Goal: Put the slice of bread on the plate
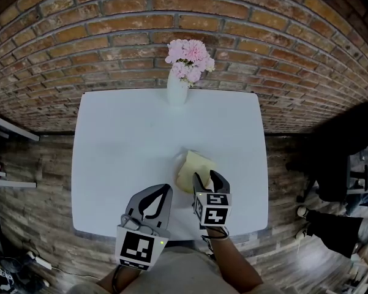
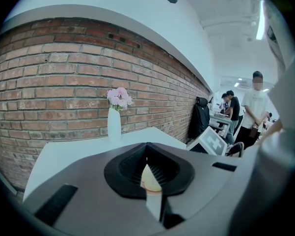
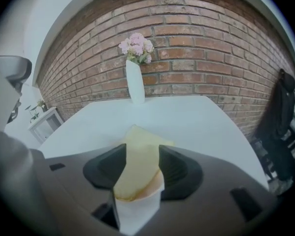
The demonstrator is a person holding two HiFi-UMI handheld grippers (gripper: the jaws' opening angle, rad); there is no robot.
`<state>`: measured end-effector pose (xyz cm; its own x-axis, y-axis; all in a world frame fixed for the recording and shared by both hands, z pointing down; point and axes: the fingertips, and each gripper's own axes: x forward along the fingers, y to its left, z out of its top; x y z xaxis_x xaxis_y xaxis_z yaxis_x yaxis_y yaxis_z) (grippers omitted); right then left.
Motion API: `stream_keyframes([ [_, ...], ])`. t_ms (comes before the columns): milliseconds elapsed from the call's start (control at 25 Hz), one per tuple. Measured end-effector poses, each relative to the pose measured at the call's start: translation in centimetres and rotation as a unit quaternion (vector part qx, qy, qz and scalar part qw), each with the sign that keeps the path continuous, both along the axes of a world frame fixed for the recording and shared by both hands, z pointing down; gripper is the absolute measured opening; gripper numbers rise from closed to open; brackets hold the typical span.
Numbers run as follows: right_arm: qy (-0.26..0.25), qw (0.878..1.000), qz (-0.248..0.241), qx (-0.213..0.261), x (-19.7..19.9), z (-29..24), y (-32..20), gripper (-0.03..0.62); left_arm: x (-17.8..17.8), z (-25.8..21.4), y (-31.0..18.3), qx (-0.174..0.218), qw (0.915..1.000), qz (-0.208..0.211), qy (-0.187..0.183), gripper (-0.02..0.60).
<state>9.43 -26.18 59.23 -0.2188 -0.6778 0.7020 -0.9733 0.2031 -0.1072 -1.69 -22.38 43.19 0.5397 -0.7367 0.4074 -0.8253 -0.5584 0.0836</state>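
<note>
The head view looks steeply down from above the near edge of the table (image 1: 122,139), facing the brick wall (image 1: 110,41). Both gripper views sit low at that edge and look across to the vase (image 1: 177,90) at the far edge. All three views share these.

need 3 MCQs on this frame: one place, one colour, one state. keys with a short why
1. The vase stands:
A) at the table's far edge, by the brick wall
B) at the near edge
C) on the floor

2. The flowers are:
A) yellow
B) pink
C) blue

3. The right gripper's fingers are:
A) pressed together
B) apart, slice of bread showing between them
C) apart, nothing between them

Key:
1 A, the head view shows it against the bricks.
2 B, pink blooms in every view.
3 B, the right gripper view shows bread in the gap.
</note>
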Motion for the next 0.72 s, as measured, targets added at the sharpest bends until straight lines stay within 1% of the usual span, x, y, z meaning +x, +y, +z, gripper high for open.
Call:
stream_keyframes([
  [120, 0.005, 1.000, 0.004, 0.017, 0.2, -0.9, -0.1, 0.127, 0.1, -0.2, 0.1, 0.001, 1.0000, -0.002, 0.003, 0.009],
  [320, 0.005, 0.999, 0.007, 0.051, 0.2, -3.0, 0.0, 0.020, 0.5, -0.5, 0.6, 0.006, 1.0000, 0.002, 0.006, 0.009],
  [360, 0.006, 0.998, 0.005, 0.056, 0.1, -3.4, 0.1, 0.009, 0.6, -0.7, 0.7, 0.007, 1.0000, 0.003, 0.007, 0.009],
  [520, 0.006, 0.997, -0.005, 0.082, -0.2, -5.4, 0.7, 0.008, 0.9, -1.1, 1.5, 0.012, 0.9999, 0.005, 0.010, 0.009],
  [720, 0.004, 0.992, -0.010, 0.129, -0.6, -9.1, 1.4, 0.006, 1.2, -1.7, 2.5, 0.020, 0.9997, 0.011, 0.011, 0.009],
])
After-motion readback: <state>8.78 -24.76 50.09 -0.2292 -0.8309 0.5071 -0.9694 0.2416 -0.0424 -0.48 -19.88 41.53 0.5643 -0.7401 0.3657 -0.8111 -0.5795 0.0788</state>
